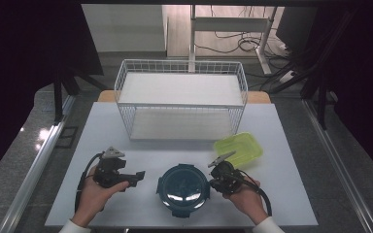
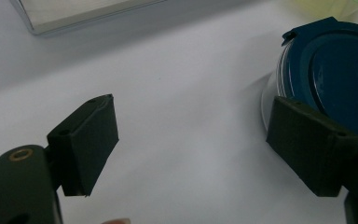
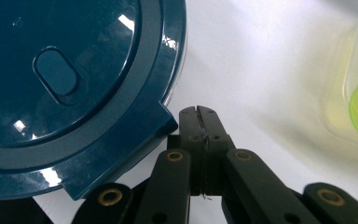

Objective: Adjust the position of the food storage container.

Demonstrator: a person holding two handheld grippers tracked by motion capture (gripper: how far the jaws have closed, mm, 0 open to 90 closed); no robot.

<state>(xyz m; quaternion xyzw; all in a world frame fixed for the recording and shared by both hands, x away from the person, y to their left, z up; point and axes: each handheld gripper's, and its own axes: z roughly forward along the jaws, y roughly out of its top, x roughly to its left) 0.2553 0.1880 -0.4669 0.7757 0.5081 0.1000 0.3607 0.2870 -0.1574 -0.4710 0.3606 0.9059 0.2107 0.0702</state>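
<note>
1. lower centre of the high view: round dark-blue lidded container (image 1: pixel 183 189) sits on the white table (image 1: pixel 126 145), lid on, all latch tabs look down as far as can be seen; judged: work on it is at the approach stage, nothing lifted or unlatched yet.
2. lower left of the high view: left gripper (image 1: pixel 137 177) hovers w/ jaws wide apart, nothing between them; in the left gripper view the container (image 2: pixel 335 79) lies at the right edge, just behind the right-hand pad, not touched.
3. lower right of the high view: right gripper (image 1: pixel 212 180) is just beside the container's right rim; in the right gripper view its jaws are pressed together, empty (image 3: pixel 199 116), tips right next to a lid tab (image 3: pixel 135 149). contact w/ the tab: cannot tell.
4. judged left to do: work the tab(s), lid off or container moved; wire basket (image 1: pixel 182 99) at upper centre is a likely destination, but that is a guess.
5. edges: container is close to the table's near edge, so little room toward the person; green tray (image 1: pixel 238 148) lies near, up-right of the right gripper, limiting swing that way.
6. open room: bare table btw. container and basket, and a wide free patch at left around the left gripper; basket's front wall bounds moves toward the top of the frame.
</note>
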